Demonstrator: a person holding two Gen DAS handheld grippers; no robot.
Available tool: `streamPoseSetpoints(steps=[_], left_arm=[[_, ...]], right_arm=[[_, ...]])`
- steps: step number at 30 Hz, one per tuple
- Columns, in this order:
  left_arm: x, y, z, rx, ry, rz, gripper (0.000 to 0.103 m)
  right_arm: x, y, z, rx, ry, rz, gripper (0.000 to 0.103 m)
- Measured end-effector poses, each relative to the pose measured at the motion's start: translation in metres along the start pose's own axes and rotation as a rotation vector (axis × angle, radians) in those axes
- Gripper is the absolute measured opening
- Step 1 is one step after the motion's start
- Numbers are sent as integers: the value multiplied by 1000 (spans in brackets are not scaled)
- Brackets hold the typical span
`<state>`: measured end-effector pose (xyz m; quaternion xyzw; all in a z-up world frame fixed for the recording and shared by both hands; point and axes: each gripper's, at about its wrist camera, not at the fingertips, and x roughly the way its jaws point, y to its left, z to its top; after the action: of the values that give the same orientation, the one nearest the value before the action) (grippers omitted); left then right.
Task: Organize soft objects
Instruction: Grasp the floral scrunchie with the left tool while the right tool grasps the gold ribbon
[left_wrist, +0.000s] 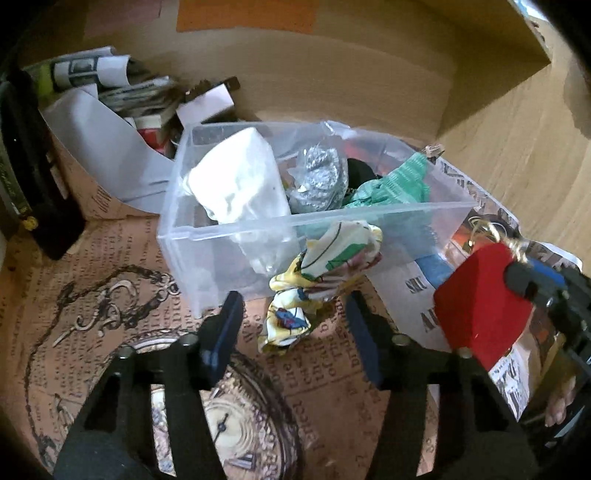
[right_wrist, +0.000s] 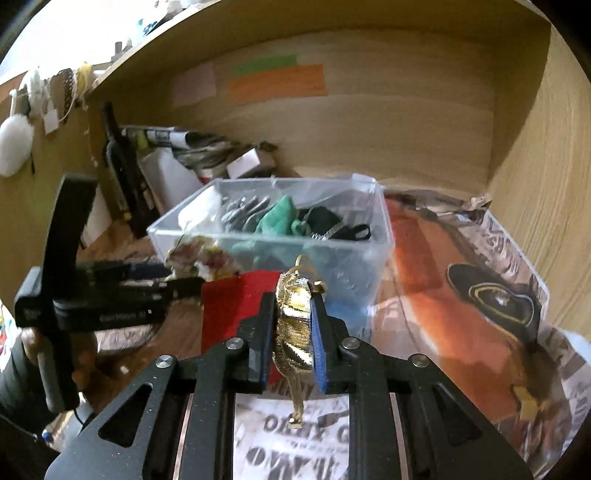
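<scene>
A clear plastic bin (left_wrist: 258, 225) (right_wrist: 376, 221) on the paper-covered shelf holds a white cloth (left_wrist: 236, 177), a silver mesh pouch (left_wrist: 321, 177) and a green cloth (left_wrist: 391, 184) (right_wrist: 280, 218). A crumpled yellow patterned scarf (left_wrist: 317, 273) (right_wrist: 203, 258) lies against the bin's near wall. My left gripper (left_wrist: 291, 325) (right_wrist: 155, 277) is open, its fingers on either side of the scarf's lower end. My right gripper (right_wrist: 293, 314) (left_wrist: 528, 280) is shut on a gold fabric bow (right_wrist: 293, 321) attached to a red felt box (right_wrist: 232, 306) (left_wrist: 480, 302), held in front of the bin.
Newspaper-print paper (left_wrist: 92, 314) (right_wrist: 461, 277) covers the shelf floor. A stack of papers and boxes (left_wrist: 122, 96) (right_wrist: 192, 147) and a dark bottle (right_wrist: 122, 173) stand at the back left. Wooden walls (right_wrist: 535, 166) enclose the back and right.
</scene>
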<state>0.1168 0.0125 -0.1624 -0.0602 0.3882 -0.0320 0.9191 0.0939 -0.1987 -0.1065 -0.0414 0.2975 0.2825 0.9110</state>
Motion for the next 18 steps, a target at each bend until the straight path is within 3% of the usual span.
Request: streamPoseSetpoints(steps=[2, 5, 8, 18], left_arm=[[6, 2, 1, -14, 14, -2, 33], [12, 6, 1, -33, 32, -18, 17], [7, 6, 1, -29, 14, -19, 13], [-42, -9, 11, 34, -113, -31, 12]], right_arm=[[2, -3, 5, 3, -9, 1, 17], [4, -5, 9, 9, -18, 1, 17], [4, -8, 13, 16, -27, 3, 17], [-8, -16, 29, 30, -102, -8, 17]])
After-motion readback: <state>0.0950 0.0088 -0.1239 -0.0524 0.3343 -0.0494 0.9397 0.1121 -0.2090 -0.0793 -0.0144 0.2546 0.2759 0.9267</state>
